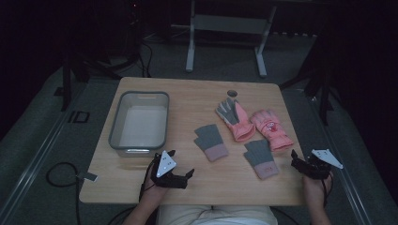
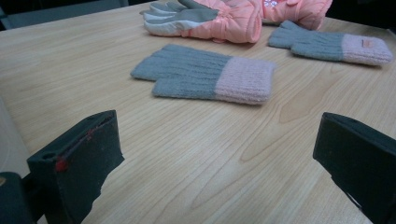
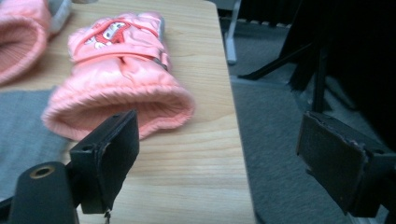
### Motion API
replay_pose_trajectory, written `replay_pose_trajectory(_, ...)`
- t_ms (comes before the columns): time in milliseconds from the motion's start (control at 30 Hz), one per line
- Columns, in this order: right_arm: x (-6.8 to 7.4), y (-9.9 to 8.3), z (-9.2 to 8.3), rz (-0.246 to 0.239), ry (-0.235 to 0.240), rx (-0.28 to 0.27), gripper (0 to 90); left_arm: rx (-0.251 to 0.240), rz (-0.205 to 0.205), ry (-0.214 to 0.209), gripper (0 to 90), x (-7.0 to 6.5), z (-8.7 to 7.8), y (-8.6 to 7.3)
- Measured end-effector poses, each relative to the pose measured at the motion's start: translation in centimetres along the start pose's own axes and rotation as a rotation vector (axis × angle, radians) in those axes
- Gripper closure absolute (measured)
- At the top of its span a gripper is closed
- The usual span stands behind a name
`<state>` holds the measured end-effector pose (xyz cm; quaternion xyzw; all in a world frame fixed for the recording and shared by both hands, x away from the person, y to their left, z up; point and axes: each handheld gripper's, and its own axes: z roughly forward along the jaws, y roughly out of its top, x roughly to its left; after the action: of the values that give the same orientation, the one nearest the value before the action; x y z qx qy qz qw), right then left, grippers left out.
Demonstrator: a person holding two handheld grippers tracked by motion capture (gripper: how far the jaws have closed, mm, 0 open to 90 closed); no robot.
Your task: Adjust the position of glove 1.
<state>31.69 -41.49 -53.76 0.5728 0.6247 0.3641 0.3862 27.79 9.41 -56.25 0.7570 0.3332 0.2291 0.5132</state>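
A: How do we hold our fingers?
B: Left gripper (image 1: 180,165) and right gripper (image 1: 302,159) gape, empty. The grey knitted pink-cuffed glove (image 2: 205,74) lies ahead on the wooden tabletop (image 1: 187,98).

A grey plastic bin (image 1: 114,127) stands on the wooden bench (image 1: 187,101) just ahead of the left jaws. A round hole (image 1: 232,93) in the bench lies far ahead, between both pairs of jaws. Grey floor (image 3: 275,121) spreads beneath the right jaws' outer side. A metal frame (image 1: 190,51) stands beyond the bench.
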Motion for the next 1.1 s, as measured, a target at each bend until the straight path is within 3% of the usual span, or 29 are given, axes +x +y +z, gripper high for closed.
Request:
replay_pose_trajectory(33, -0.1, 0.3, 0.0, 0.022, 0.019, 0.003, 13.5, -0.001, 0.000, 0.000, 0.6, 0.0, 0.0, 0.0)
replay_pose_trajectory(233, 0.2, 2.8, -0.7, -0.018, 0.002, -0.010, 13.7, 0.004, 0.006, -0.001, 0.6, 0.0, 0.0, 0.0)
replay_pose_trajectory(367, 0.9, 4.9, -1.1, -0.033, 0.015, -0.037, 12.5, 0.001, 0.002, 0.001, 0.6, 0.0, 0.0, 0.0)
replay_pose_trajectory(467, 1.0, 5.4, -1.1, -0.035, 0.021, -0.043, 12.5, 0.003, 0.002, 0.000, 0.6, 0.0, 0.0, 0.0)
replay_pose_trajectory(567, 1.9, 7.7, -1.3, -0.049, 0.036, -0.079, 12.5, 0.003, 0.000, -0.002, 0.6, 0.0, 0.0, 0.0)
replay_pose_trajectory(633, 1.9, 7.7, -1.3, -0.049, 0.036, -0.079, 12.5, 0.002, -0.002, -0.001, 0.6, 0.0, 0.0, 0.0)
replay_pose_trajectory(667, 2.5, 9.0, -1.3, -0.060, 0.051, -0.085, 12.5, 0.004, -0.001, -0.002, 0.6, 0.0, 0.0, 0.0)
replay_pose_trajectory(833, 3.7, 11.0, -1.3, -0.066, 0.085, -0.090, 13.7, 0.004, -0.001, -0.004, 0.6, 0.0, 0.0, 0.0)
replay_pose_trajectory(933, 4.7, 11.8, -1.4, -0.079, 0.088, -0.124, 15.1, 0.002, -0.003, -0.004, 0.6, 0.0, 0.1, 0.0)
replay_pose_trajectory(1000, 4.9, 12.1, -1.5, -0.082, 0.107, -0.129, 16.0, 0.003, 0.001, -0.004, 0.6, 0.0, 0.0, 0.0)
replay_pose_trajectory(1033, 5.5, 12.6, -1.5, -0.083, 0.155, -0.129, 16.7, 0.004, 0.002, -0.005, 0.6, 0.0, 0.0, 0.0)
replay_pose_trajectory(1100, 6.2, 13.0, -1.4, -0.111, 0.164, -0.123, 17.8, 0.005, 0.004, -0.005, 0.6, 0.0, 0.0, 0.0)
